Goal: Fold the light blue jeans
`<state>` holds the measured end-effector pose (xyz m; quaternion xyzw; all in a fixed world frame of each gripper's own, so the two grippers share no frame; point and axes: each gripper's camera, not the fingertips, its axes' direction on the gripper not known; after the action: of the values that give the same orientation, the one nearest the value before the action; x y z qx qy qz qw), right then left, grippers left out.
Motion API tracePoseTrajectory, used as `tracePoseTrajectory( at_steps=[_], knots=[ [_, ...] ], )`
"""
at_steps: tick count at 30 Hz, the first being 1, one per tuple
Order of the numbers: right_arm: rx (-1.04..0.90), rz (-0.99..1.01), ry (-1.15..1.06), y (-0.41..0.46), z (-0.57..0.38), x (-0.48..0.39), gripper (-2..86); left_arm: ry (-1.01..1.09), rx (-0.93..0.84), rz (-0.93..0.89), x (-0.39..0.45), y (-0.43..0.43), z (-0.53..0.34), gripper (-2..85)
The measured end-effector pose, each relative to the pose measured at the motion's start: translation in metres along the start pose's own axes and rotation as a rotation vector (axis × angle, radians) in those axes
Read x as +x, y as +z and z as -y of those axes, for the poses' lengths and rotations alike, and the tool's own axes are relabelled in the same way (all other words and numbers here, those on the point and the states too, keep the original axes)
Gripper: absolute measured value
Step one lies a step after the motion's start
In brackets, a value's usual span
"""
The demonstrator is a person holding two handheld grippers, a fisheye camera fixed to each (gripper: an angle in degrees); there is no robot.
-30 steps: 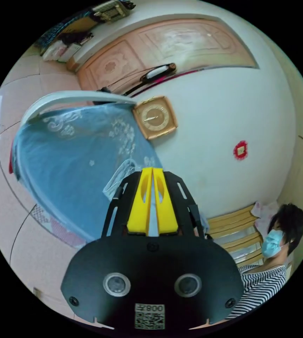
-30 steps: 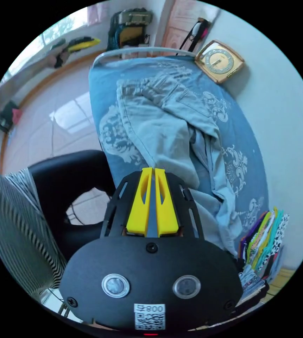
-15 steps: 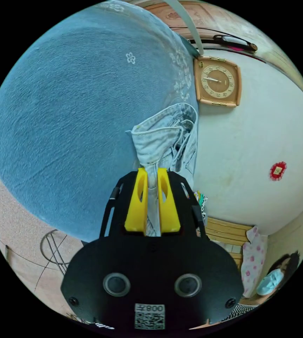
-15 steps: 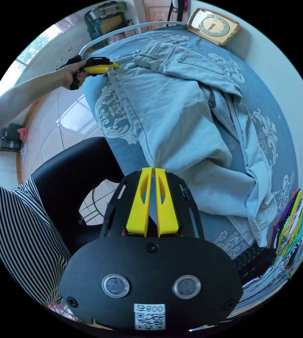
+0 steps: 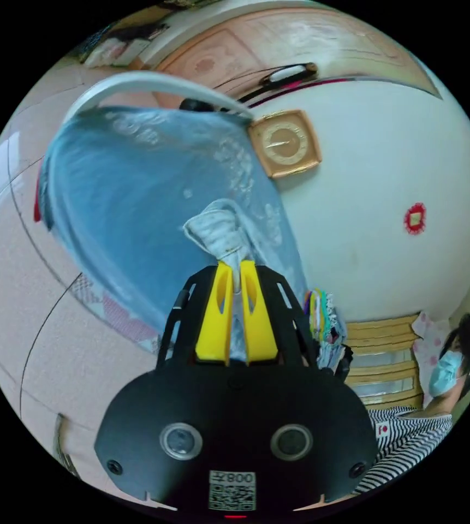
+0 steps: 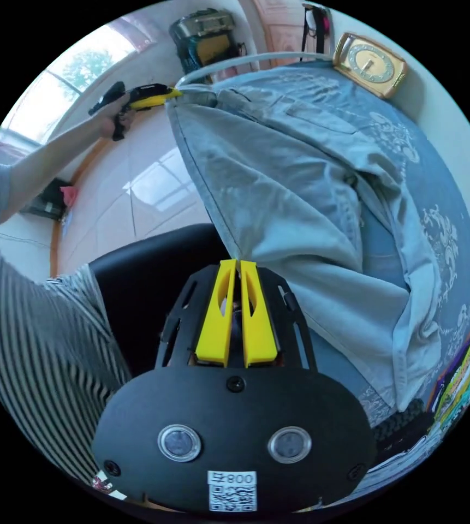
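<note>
In the right gripper view, the right gripper [image 6: 235, 263] sits nearest, its yellow jaws pressed together on the near edge of the light blue jeans [image 6: 305, 218], which it pinches at the tips. To one side of it are a striped sleeve [image 6: 27, 338] and a black chair [image 6: 142, 284]. The jeans stretch away from the gripper over a blue patterned bedspread [image 6: 442, 229], lifted along the chair side and lying rumpled on the spread toward the wall side. At the jeans' far corner the left gripper [image 6: 176, 94], held in a hand [image 6: 115, 113], has its yellow jaws closed on the waistband. A stack of colourful folded fabrics [image 6: 458, 382] lies at the bedspread's edge, beside the jeans' lower hem. Beyond the jeans, a white bed rail [image 6: 245, 59] curves along the bedspread's end, and a square gold-framed clock [image 6: 370, 64] leans against the wall just past it.

In the left gripper view, the left gripper [image 5: 235, 266] has its jaws squeezed on a bunched fold of the jeans [image 5: 218, 232], which rises just past the tips. Behind the jeans is the bedspread [image 5: 125, 191], with the rail [image 5: 153, 84] at its far end and the clock [image 5: 285, 143] beside it on the white wall. A person in a striped top [image 5: 409, 436] sits well off from the bedspread.
</note>
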<state>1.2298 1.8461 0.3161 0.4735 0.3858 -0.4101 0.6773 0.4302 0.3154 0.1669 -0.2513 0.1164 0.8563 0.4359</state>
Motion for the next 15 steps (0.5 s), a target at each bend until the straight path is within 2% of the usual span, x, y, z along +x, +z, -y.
tracePoseTrajectory(
  at_steps=[1,3,5,8,12,15],
  knots=[
    [-0.048,-0.013,0.012,0.028,0.004,0.002,1.1,-0.078,-0.061,0.072,-0.014,0.008,-0.008,5.1],
    [-0.093,0.037,0.070,0.054,0.005,0.016,0.8,-0.183,-0.071,0.114,-0.027,0.014,-0.023,5.9],
    [-0.045,0.084,0.140,0.048,-0.007,0.033,0.6,-0.191,0.012,0.072,-0.022,0.015,-0.038,6.6],
    [0.034,0.074,0.269,0.027,-0.044,0.070,0.9,-0.126,0.014,0.124,0.008,0.026,-0.047,8.5],
    [0.116,0.031,0.566,0.010,-0.111,0.150,2.2,0.003,-0.054,0.154,0.064,0.060,-0.045,10.8],
    [0.200,0.024,0.773,0.000,-0.159,0.201,3.6,0.139,-0.037,0.345,0.111,0.070,-0.054,10.9]
  ],
)
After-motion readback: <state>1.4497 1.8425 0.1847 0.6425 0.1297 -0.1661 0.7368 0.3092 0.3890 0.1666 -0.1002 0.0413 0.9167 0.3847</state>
